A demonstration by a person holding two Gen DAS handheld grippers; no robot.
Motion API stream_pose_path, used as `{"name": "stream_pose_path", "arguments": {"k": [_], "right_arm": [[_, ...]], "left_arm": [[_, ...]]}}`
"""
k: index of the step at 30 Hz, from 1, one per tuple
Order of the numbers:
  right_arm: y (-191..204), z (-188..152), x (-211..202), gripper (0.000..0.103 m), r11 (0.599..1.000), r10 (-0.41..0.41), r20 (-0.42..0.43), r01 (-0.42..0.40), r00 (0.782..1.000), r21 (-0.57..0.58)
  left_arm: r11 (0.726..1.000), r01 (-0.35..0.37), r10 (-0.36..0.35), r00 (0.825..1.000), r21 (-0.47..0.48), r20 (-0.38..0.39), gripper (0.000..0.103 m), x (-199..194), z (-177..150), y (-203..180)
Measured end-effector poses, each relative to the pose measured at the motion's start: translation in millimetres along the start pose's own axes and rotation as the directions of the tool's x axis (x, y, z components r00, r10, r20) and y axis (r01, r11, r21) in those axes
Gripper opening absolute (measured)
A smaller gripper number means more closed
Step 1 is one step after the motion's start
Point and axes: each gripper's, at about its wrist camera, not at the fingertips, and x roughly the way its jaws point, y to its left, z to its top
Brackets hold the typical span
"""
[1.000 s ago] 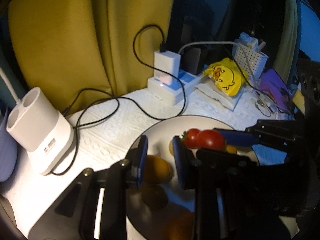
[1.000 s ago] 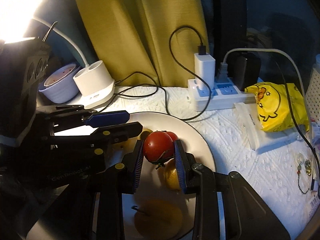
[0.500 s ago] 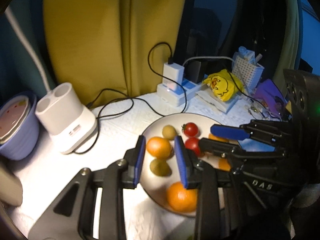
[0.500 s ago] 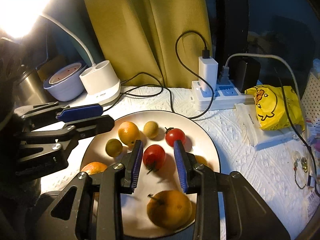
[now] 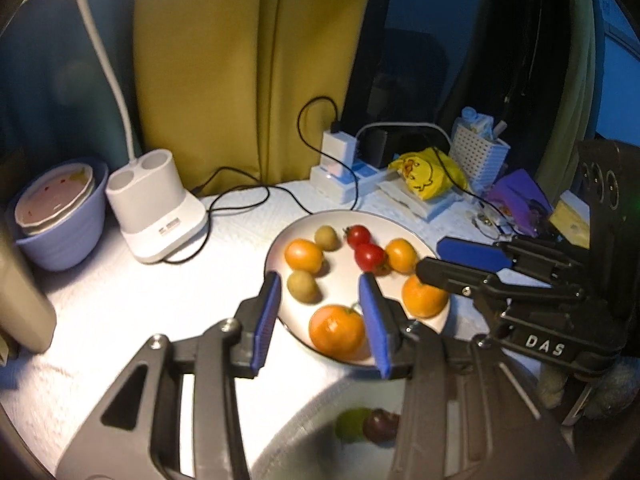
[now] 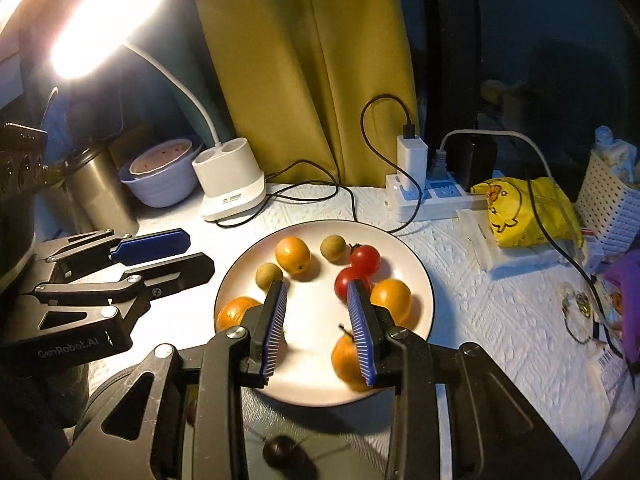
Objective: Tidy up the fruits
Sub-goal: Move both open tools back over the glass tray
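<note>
Mostly done, it seems: seven fruits sit on the plate [image 6: 424, 276], both tools [image 5: 320, 320] [image 6: 318, 332] gaping empty, left just widening.

white plate [image 6: 416, 268] with orange citrus [image 6: 293, 255] and red tomatoes [image 6: 365, 259], mustard-yellow curtain [image 6: 304, 80], lilac bowl [image 6: 160, 192], blue-padded fingers [image 6: 276, 328]

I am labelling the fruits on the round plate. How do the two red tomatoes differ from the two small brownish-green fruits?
The red tomatoes are glossy red, while the brownish-green fruits are dull. The tomatoes touch each other on the right half of the plate; the brownish-green fruits lie apart, with an orange between them. All four are small and round.
</note>
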Motion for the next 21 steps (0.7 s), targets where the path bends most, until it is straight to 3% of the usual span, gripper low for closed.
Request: {"name": "stream_pose_path", "arguments": {"k": [21], "right_arm": [[3.0,-49.9,-46.1,0.034,0.999,-0.002,-0.030,0.004,1.000,0.053]], "left_arm": [[0.999,0.031,-0.031,0.999,0.021,-0.037,0.042,-28.5,-52.5,-35.5]]}}
